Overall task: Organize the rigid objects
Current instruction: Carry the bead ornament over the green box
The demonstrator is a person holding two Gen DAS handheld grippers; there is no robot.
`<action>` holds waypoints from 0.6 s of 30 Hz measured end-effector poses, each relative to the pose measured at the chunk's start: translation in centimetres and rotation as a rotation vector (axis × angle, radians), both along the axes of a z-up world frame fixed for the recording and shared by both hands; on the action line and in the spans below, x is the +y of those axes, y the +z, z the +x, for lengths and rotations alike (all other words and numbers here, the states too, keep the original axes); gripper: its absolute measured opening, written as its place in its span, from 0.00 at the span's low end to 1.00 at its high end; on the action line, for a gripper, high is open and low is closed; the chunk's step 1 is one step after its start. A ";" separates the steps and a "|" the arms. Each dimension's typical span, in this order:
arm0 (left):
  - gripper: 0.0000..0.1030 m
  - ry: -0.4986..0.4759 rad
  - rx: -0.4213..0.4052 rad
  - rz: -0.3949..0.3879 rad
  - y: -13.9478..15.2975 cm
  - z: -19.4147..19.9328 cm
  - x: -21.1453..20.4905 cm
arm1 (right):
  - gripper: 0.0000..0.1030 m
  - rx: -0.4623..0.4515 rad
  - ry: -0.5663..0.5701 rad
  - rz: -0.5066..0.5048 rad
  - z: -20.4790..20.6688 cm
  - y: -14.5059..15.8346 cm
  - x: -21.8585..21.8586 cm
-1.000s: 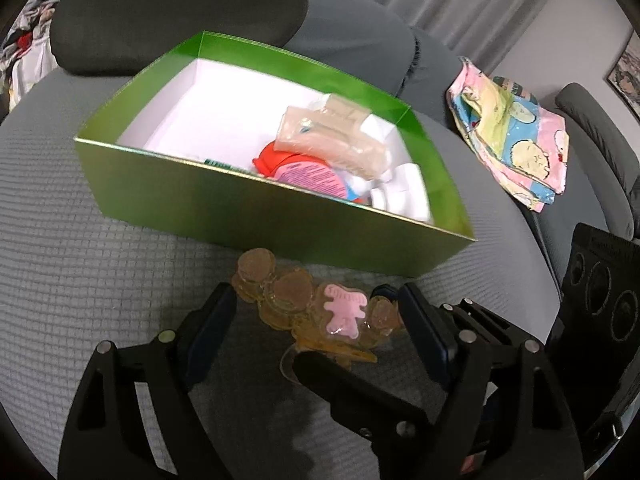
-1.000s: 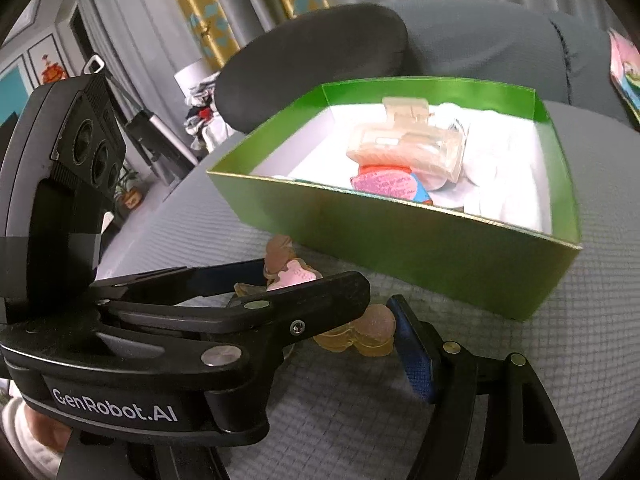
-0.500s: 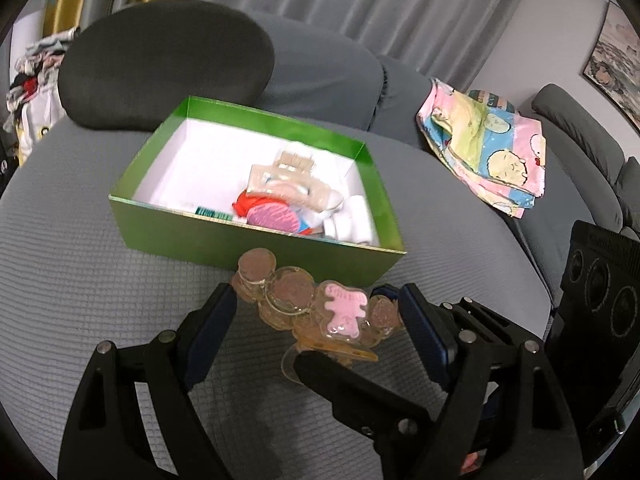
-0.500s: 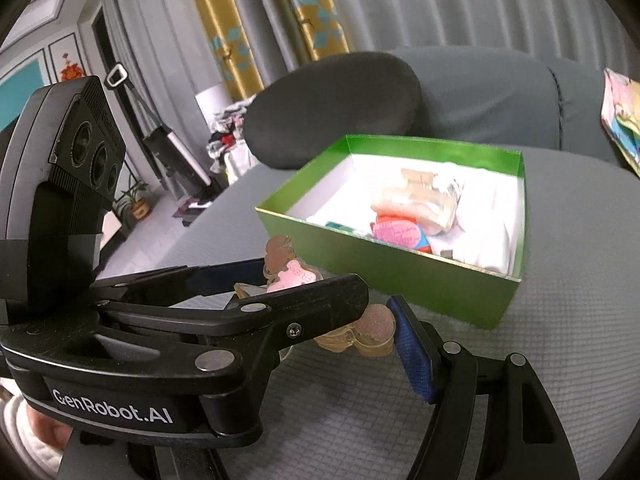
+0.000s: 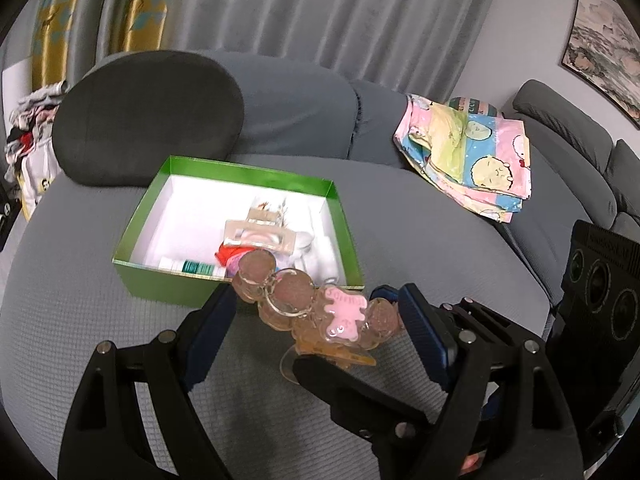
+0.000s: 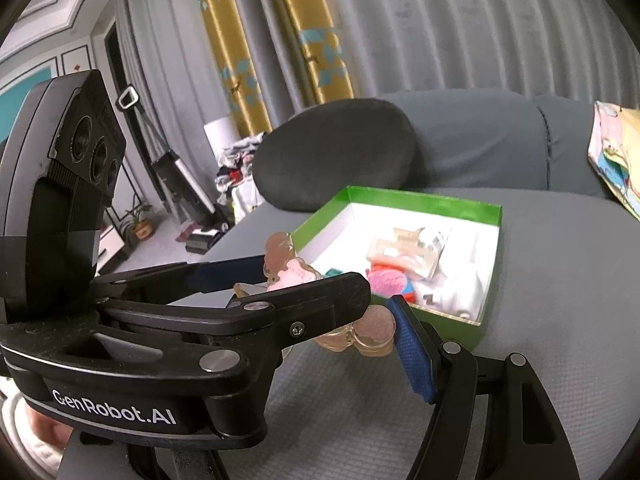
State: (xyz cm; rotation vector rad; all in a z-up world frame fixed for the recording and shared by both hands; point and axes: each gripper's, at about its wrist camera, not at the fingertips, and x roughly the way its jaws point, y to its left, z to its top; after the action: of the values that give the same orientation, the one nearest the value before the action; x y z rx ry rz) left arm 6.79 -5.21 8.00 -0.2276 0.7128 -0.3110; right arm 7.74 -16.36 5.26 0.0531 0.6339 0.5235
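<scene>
text: "GenRobot.AI" | white lettering | on: black body of left gripper (image 6: 316, 284) | other print: too blurred to read

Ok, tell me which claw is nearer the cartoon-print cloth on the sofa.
Right. The right claw is on the side toward the cartoon-print cloth; the left claw sits beside it, on the far side.

Grey pleated curtains (image 5: 328, 12) are hanging across the back wall, with gold panels (image 6: 256, 36) patterned in teal showing between them. A grey sofa (image 5: 304, 116) is running along beneath, a dark oval cushion (image 5: 148, 112) leaning against its back and a pastel cartoon-print cloth (image 5: 468, 156) lying on its seat. A framed landscape picture (image 5: 604, 40) is hanging on the pale wall. A potted plant (image 6: 140, 220) is sitting on the floor.
</scene>
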 end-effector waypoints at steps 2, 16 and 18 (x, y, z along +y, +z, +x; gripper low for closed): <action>0.80 -0.005 -0.008 0.006 0.5 0.3 -0.3 | 0.70 -0.012 -0.004 0.003 0.2 0.4 -0.1; 0.80 -0.022 -0.028 0.025 1.8 3.4 -1.0 | 0.67 -0.035 -0.013 0.042 2.0 1.4 -0.8; 0.80 -0.021 -0.023 0.025 1.7 4.0 -1.0 | 0.67 -0.035 -0.016 0.040 2.3 1.4 -0.7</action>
State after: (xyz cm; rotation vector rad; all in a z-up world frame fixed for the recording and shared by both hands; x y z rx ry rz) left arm 10.81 -6.22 9.68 -0.1927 0.6965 -0.3242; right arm 10.01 -17.08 6.61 0.0867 0.5884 0.5211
